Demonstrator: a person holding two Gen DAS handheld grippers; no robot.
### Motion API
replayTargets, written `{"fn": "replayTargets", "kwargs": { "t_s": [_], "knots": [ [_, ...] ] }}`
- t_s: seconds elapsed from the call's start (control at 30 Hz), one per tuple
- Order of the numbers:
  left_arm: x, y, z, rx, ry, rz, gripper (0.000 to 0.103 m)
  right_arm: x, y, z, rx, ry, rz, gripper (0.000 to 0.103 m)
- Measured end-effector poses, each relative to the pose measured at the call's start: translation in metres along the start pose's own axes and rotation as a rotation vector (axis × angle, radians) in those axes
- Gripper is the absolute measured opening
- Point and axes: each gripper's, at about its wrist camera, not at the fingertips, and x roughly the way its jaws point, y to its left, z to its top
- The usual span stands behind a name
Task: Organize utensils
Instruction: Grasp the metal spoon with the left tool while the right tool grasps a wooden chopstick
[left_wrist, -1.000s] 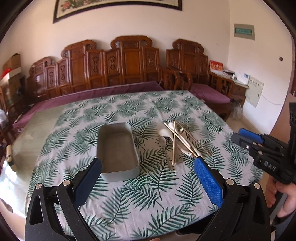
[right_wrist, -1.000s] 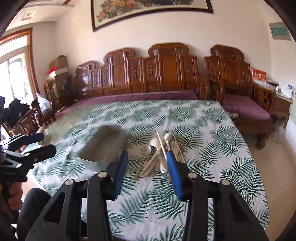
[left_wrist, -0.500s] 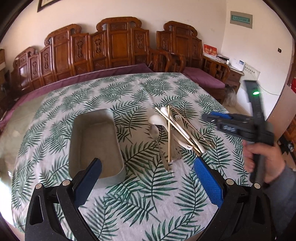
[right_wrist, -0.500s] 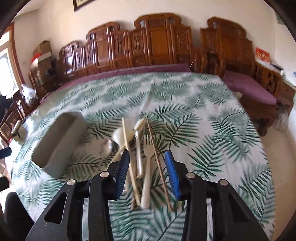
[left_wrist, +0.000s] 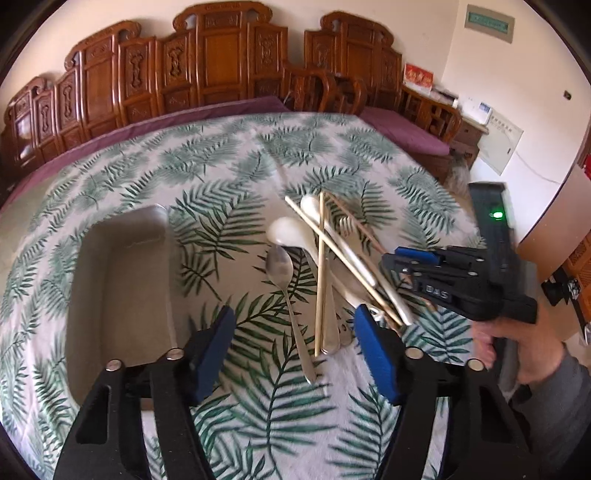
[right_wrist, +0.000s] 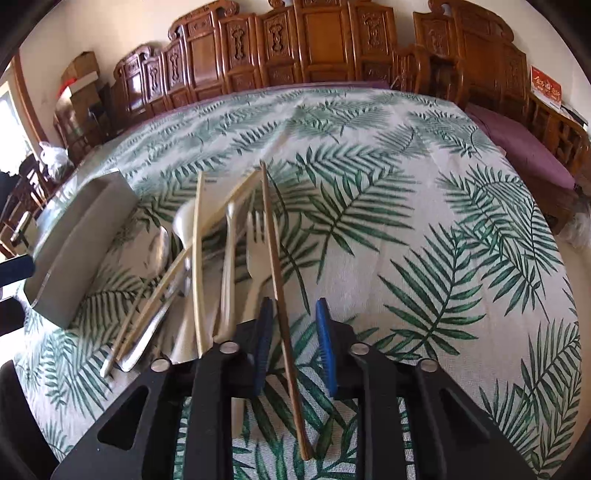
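The left tool (left_wrist: 295, 347) hung over the near part of the tabletop (left_wrist: 258, 155), which was covered with a palm-leaf cloth; its blue pads stood fairly wide apart after having just been closing, with only the handle end of a metal spoon (left_wrist: 286, 291) on the cloth between them and nothing gripped. To its left lay a grey rectangular tray (left_wrist: 118, 288), nothing visible inside it. The utensils lay in a crossed heap to the right of the tray: a white spoon (left_wrist: 291, 232), pale chopsticks (left_wrist: 320, 266), and a cream fork (right_wrist: 256, 243). The right tool (right_wrist: 291, 332), held in a person's hand (left_wrist: 517, 347), was down at the right edge of that heap. Its jaws had just been closing and stood narrow, with a dark brown chopstick (right_wrist: 275, 258) running between the pads close to the left one; whether the pads already pressed on it could not be told. Carved wooden benches (left_wrist: 221, 70) stood behind the tabletop.
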Motion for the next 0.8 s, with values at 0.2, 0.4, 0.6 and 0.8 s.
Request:
{"fn": "replayTargets", "kwargs": {
  "t_s": [0.2,0.4,0.6,0.8],
  "knots": [
    [0.046,0.003,0.002,-0.009,0.092,0.024,0.044,0.002,0.003,-0.002,-0.033,0.007,-0.023,0.006],
    [0.076,0.006,0.005,-0.035,0.167,0.053,0.032,-0.003,0.002,0.003,-0.026,-0.012,-0.001,0.006],
    [0.093,0.005,0.011,-0.051,0.215,0.080,0.022,-0.009,-0.001,0.007,-0.004,-0.032,0.006,0.006],
    [0.097,0.001,0.015,-0.053,0.256,0.110,0.021,-0.014,-0.001,0.010,0.006,-0.047,0.009,0.006]
  ]
}}
